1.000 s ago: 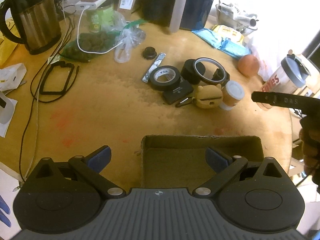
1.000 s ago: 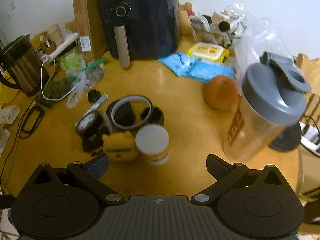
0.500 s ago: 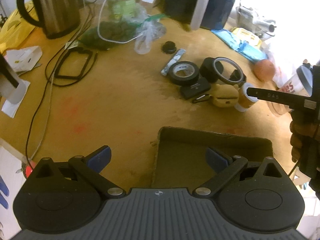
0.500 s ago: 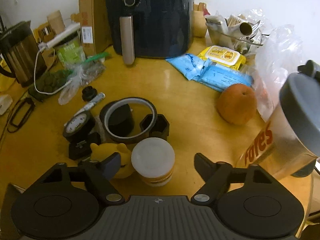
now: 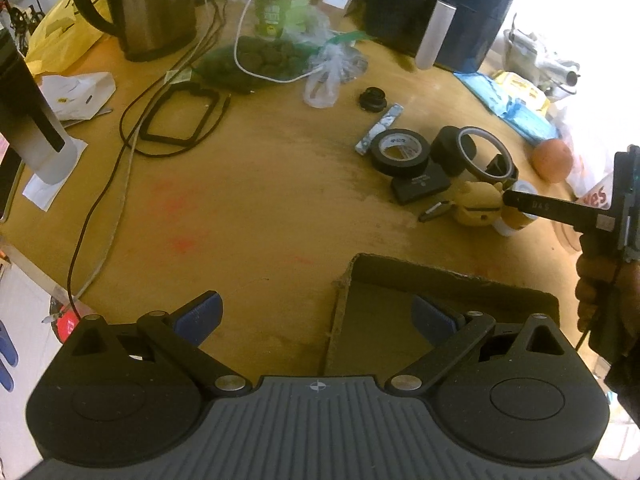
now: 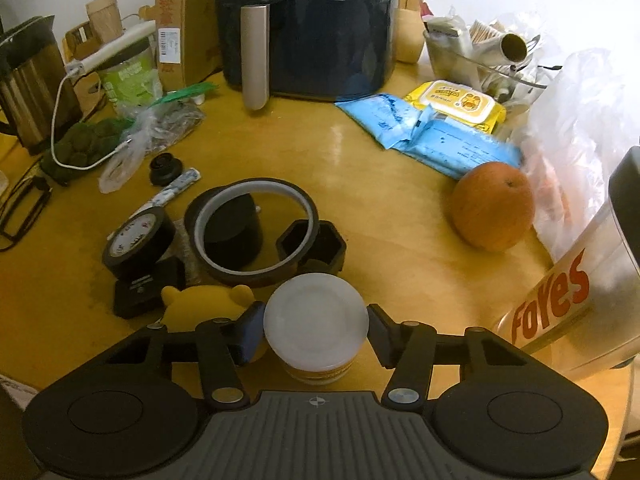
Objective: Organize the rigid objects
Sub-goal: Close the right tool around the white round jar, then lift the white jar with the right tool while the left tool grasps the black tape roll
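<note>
Glossy wooden table (image 6: 380,216); jar lid (image 6: 316,316) seemingly matt plastic.

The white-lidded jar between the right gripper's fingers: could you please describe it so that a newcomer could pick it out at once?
Start at the dark air fryer at the back of the table and come forward past the large tape ring. Just in front stands the small jar, beside a yellow bear-shaped case. Its round white lid and yellow-banded body stand out among the black pieces.
</note>
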A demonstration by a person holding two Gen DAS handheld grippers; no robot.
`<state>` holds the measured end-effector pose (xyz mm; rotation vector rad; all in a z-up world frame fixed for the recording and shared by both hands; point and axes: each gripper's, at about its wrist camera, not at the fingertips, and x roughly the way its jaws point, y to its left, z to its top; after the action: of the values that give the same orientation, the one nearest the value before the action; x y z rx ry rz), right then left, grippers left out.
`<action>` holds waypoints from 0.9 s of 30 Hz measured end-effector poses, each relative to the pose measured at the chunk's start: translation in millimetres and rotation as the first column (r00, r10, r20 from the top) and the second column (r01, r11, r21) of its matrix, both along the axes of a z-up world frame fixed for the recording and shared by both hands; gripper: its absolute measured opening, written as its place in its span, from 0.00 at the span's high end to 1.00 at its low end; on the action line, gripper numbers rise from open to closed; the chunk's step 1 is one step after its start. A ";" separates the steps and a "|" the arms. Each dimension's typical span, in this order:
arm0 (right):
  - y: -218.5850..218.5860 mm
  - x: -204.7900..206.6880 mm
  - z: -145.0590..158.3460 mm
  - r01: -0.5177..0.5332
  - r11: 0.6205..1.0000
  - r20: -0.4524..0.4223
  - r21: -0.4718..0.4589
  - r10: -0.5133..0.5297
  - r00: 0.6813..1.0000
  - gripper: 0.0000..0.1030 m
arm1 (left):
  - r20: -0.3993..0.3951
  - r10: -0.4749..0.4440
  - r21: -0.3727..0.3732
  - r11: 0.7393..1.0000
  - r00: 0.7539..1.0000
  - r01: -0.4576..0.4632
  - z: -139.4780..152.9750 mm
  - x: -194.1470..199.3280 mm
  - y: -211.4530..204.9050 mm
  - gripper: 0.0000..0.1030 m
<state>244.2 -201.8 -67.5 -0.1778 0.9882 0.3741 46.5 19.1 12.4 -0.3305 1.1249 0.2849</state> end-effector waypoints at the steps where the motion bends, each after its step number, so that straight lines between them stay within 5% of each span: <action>1: 0.1 0.4 -0.7 0.001 1.000 0.003 -0.005 -0.001 1.000 0.44 | 0.000 0.000 -0.002 1.000 1.000 0.000 -0.1 0.6 0.3 0.00; 27: -38.4 -26.9 31.3 0.068 0.998 0.008 0.020 -0.068 0.998 0.45 | 0.097 -0.102 0.020 0.995 0.990 0.101 11.8 32.7 -2.8 0.00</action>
<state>217.3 -240.2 -36.2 -0.1278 0.9797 0.3205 79.2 16.3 24.2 -0.2702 1.0392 0.1849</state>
